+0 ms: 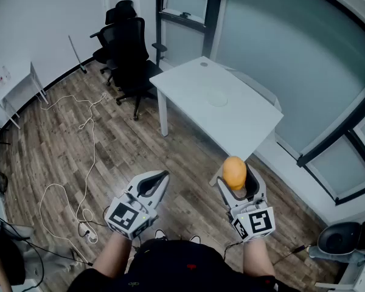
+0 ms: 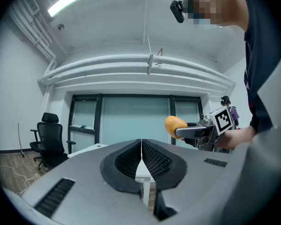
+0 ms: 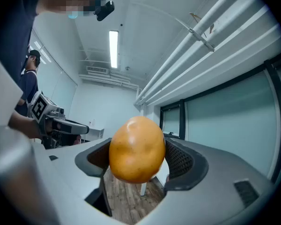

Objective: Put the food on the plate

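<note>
An orange-yellow, egg-shaped food item (image 1: 234,171) (image 3: 136,149) is held up in the air between the wide-set jaws of my right gripper (image 1: 236,179) (image 3: 137,159), which is shut on it. The same food (image 2: 174,124) shows in the left gripper view, to the right. My left gripper (image 1: 162,176) (image 2: 141,145) is shut with nothing in it, at about the same height and to the left. Ahead stands a white table (image 1: 243,126) with a faint round white plate (image 1: 218,98) on it, well beyond both grippers.
Black office chairs (image 1: 126,47) stand at the back left of the white table. Cables (image 1: 79,187) trail over the wooden floor on the left. A small white table (image 1: 18,90) is by the left wall. Glass walls run along the right, with a dark bin (image 1: 340,239) at the lower right.
</note>
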`<action>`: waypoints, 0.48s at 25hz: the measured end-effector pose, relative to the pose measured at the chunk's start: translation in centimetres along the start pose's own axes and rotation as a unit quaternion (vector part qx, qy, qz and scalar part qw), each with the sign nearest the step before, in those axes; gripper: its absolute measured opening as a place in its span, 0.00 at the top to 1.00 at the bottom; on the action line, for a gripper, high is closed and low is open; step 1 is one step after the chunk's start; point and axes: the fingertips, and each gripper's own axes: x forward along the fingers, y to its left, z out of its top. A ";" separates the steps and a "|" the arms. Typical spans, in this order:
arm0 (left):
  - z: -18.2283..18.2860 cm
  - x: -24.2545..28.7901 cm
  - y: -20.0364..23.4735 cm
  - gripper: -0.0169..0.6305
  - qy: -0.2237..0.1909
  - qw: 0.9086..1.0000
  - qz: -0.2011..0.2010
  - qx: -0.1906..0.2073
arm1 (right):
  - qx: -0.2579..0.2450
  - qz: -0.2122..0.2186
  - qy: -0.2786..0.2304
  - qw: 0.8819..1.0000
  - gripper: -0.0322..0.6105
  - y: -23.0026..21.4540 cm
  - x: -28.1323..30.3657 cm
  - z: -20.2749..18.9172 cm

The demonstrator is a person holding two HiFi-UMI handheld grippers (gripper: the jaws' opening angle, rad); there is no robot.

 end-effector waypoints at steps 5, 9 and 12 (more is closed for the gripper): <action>-0.2 -0.5 0.3 0.94 0.000 1.000 0.006 -0.010 | -0.004 0.000 0.000 1.000 0.39 0.4 0.2 -0.3; -0.4 -0.9 0.8 0.94 -0.003 1.000 0.004 -0.002 | -0.006 0.003 0.000 1.000 0.39 1.0 0.7 -0.1; -0.6 -0.8 1.0 0.94 -0.002 1.000 0.004 -0.007 | -0.013 0.002 0.004 1.000 0.39 1.0 0.9 -0.2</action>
